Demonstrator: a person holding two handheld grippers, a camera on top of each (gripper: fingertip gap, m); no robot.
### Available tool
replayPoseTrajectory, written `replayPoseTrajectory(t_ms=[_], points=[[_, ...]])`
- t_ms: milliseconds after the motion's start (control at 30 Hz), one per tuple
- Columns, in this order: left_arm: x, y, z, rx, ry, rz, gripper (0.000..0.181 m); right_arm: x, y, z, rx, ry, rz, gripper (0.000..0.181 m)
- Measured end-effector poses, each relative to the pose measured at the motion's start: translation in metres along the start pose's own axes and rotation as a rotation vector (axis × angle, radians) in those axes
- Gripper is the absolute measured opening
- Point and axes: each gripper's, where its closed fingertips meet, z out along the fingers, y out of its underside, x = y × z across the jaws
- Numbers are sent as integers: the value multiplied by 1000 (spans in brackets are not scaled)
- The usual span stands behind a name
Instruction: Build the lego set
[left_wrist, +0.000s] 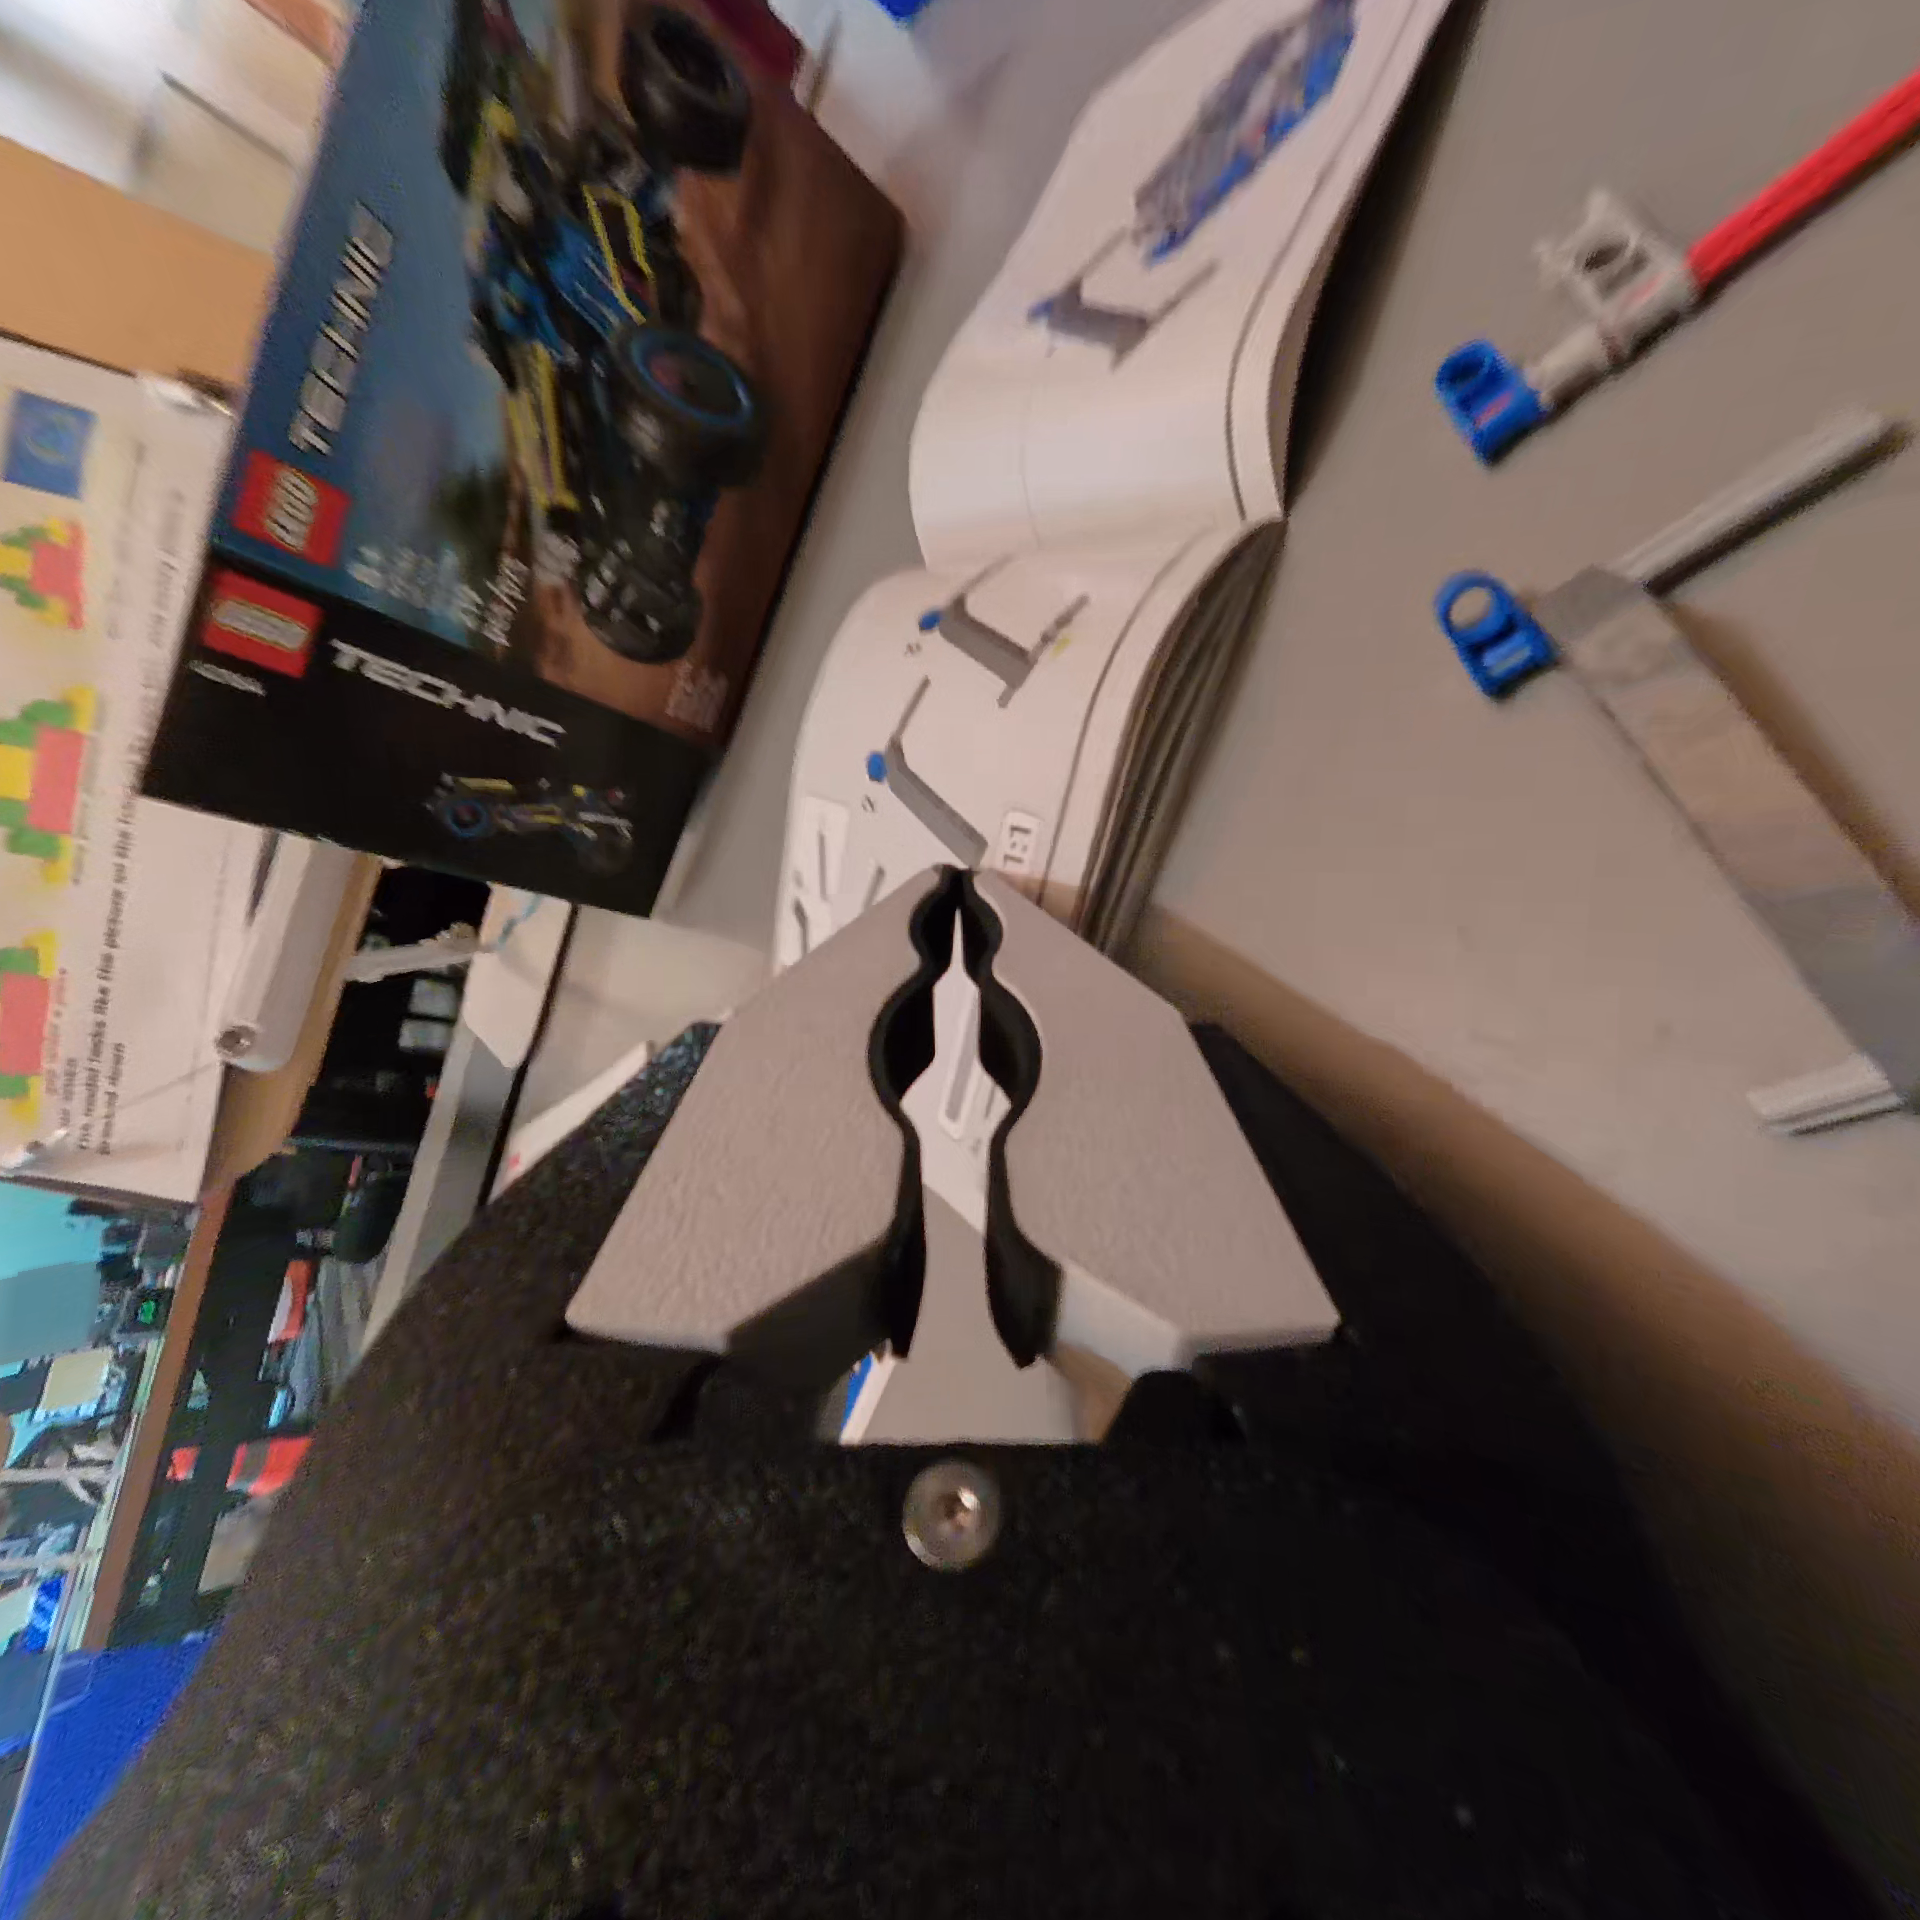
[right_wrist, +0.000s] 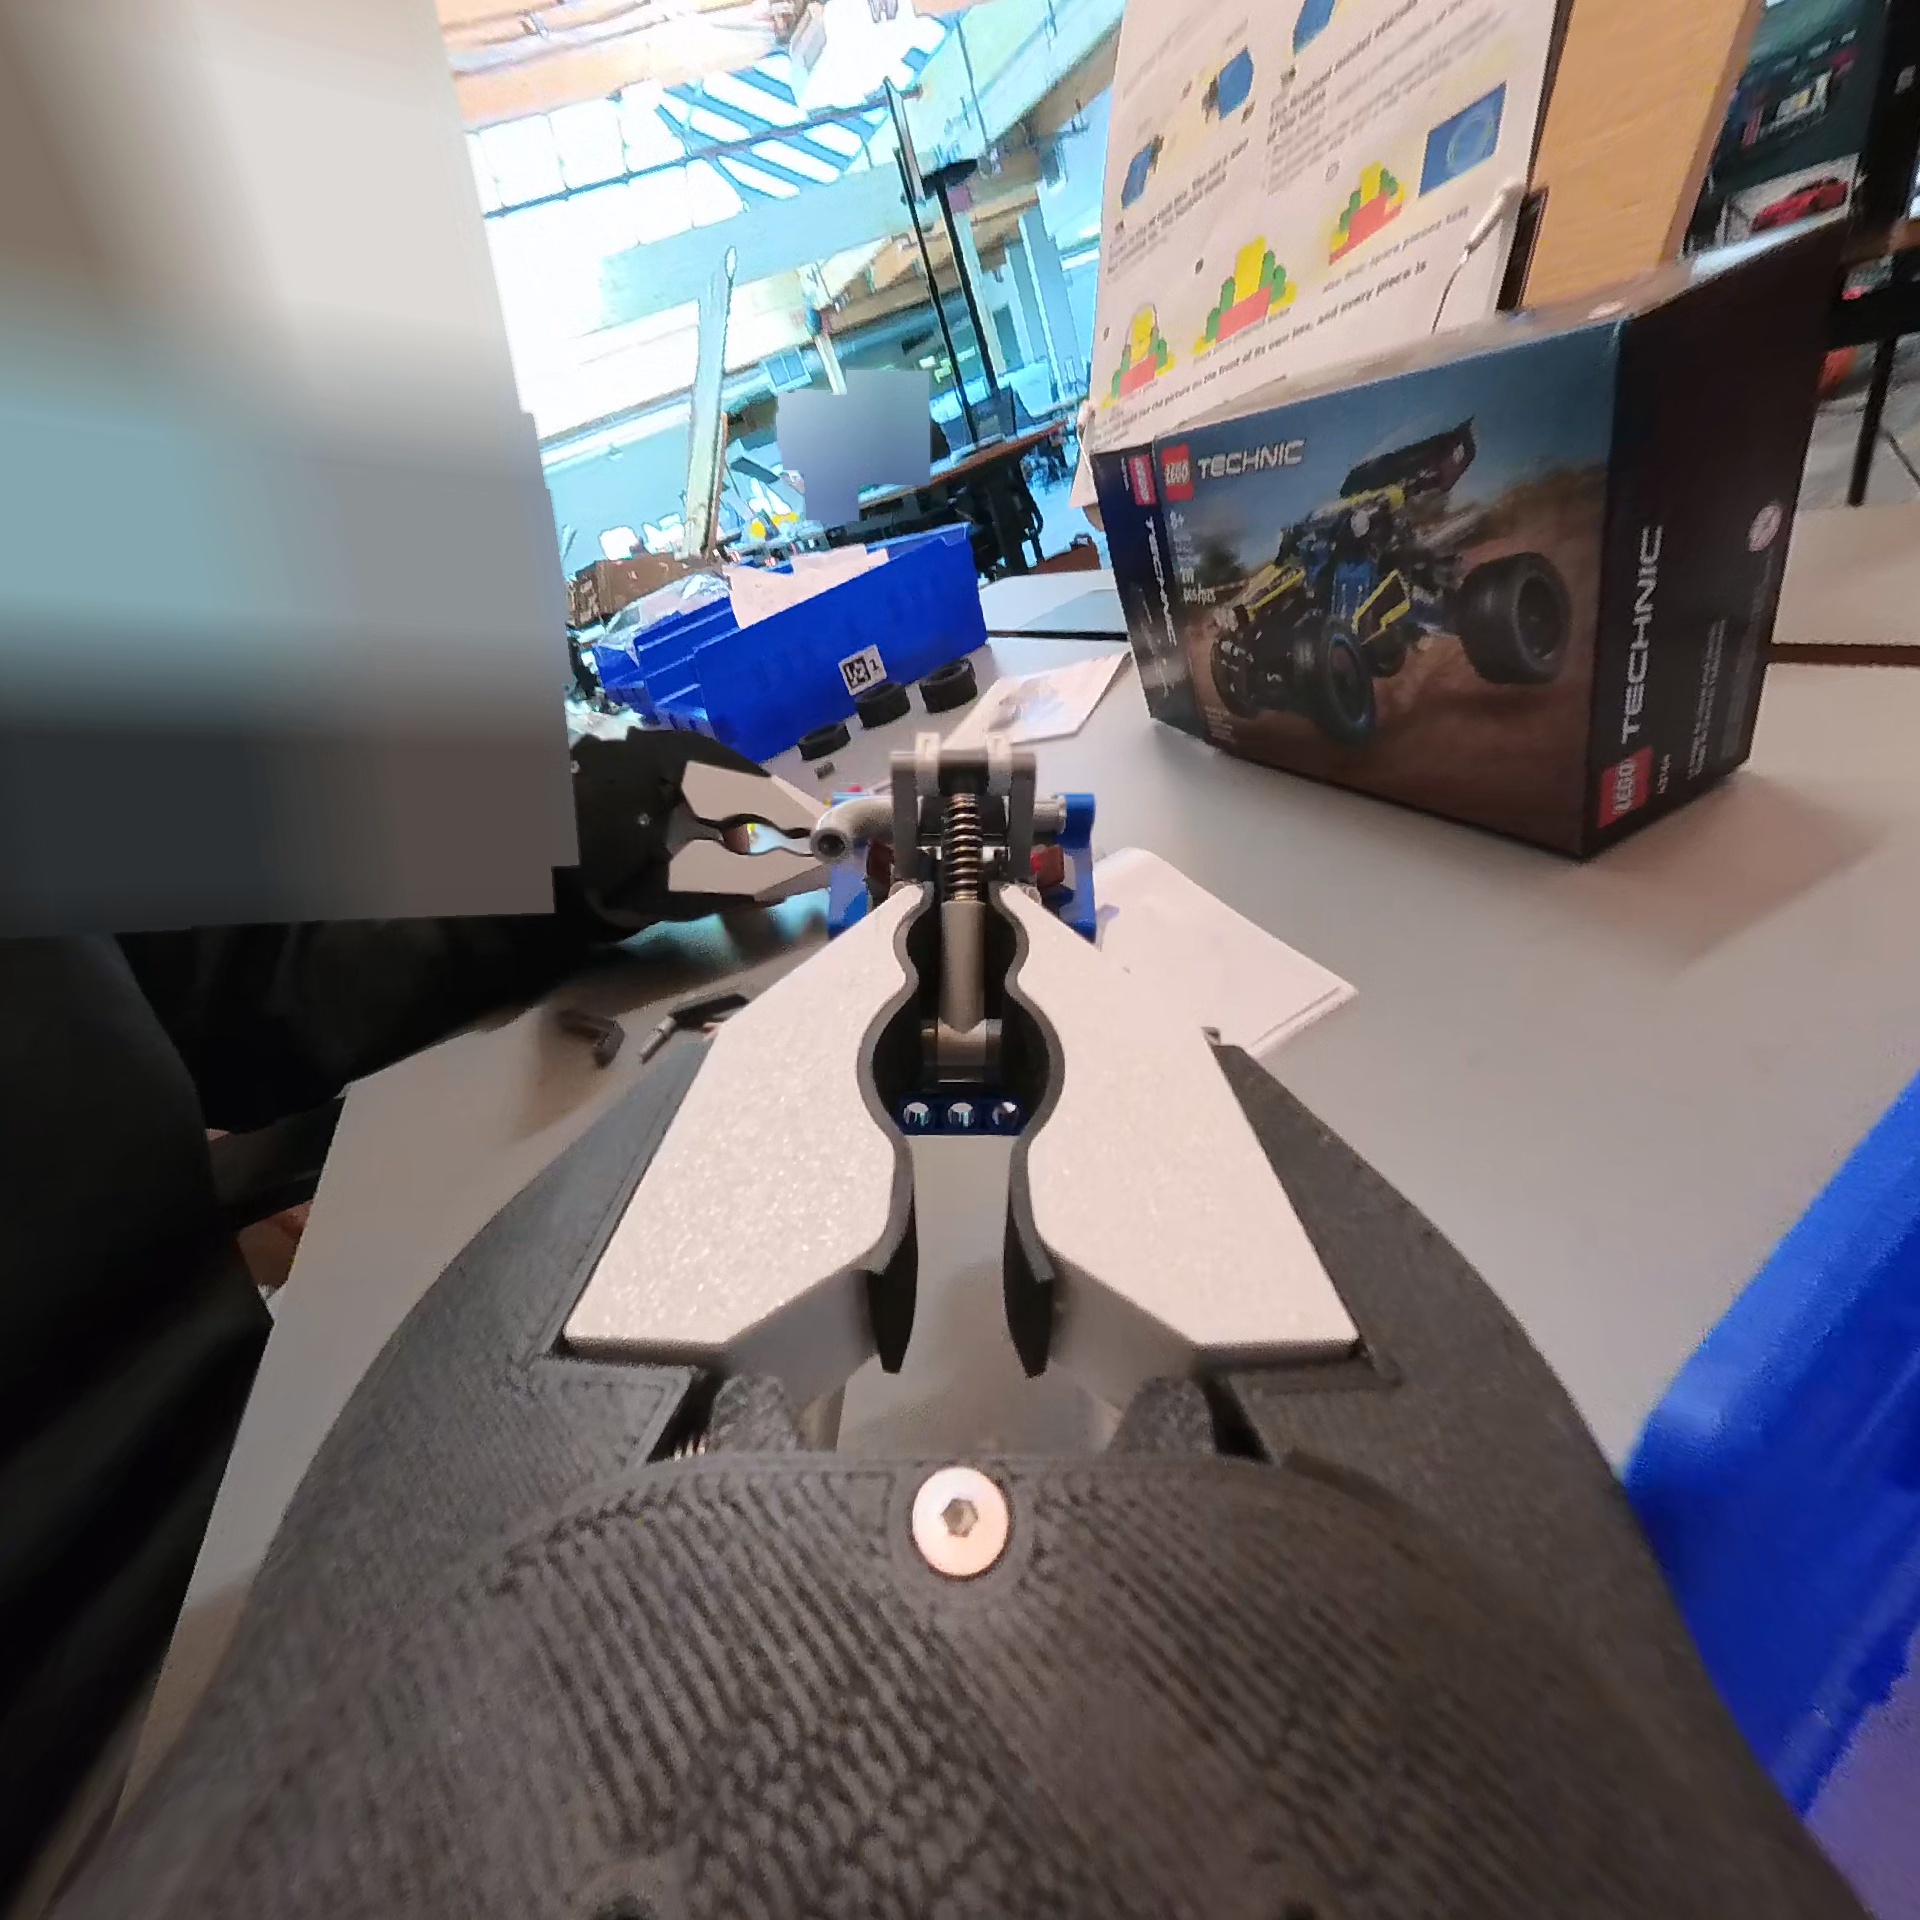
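My right gripper (right_wrist: 961, 894) is shut on a lego assembly (right_wrist: 964, 831) and holds it by its grey shock absorber with a coiled spring. A blue beam (right_wrist: 961, 1114) of the assembly sits between the fingers. The assembly's grey frame and blue parts stick out past the tips. My left gripper (left_wrist: 958, 878) is shut, with nothing visible between its tips. In the right wrist view it (right_wrist: 805, 842) comes in from the left, tips at a grey elbow piece (right_wrist: 842, 826) on the assembly.
The lego box (right_wrist: 1455, 623) stands at the right, and an open instruction booklet (left_wrist: 1091, 416) lies beside it. Two blue connectors (left_wrist: 1491, 634), a red axle (left_wrist: 1818, 177) and a grey strip (left_wrist: 1714, 779) lie on the table. Blue bins (right_wrist: 831, 644) and tyres (right_wrist: 883, 707) stand behind. Left tips to right tips: about 25 cm. About 12 cm separates my left fingertips from the red axle (left_wrist: 1818, 177).
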Motion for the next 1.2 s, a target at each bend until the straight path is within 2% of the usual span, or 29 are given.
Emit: replayPoseTrajectory(t_ms=[67,300,600,867,1200], points=[[2,8,3,-55,4,18,0,2,5,2,-32,12,0,5],[-2,15,2,-92,1,-22,0,3,8,4,-54,28,-3,5],[-3,14,2,-88,-8,-14,0,-1,12,6,-82,16,-14,5],[-16,0,-4,-8,-92,-3,0,3,11,4,-78,40,-12,5],[-3,3,0,-30,-27,18,0,7,11,4,-77,59,8,5]])
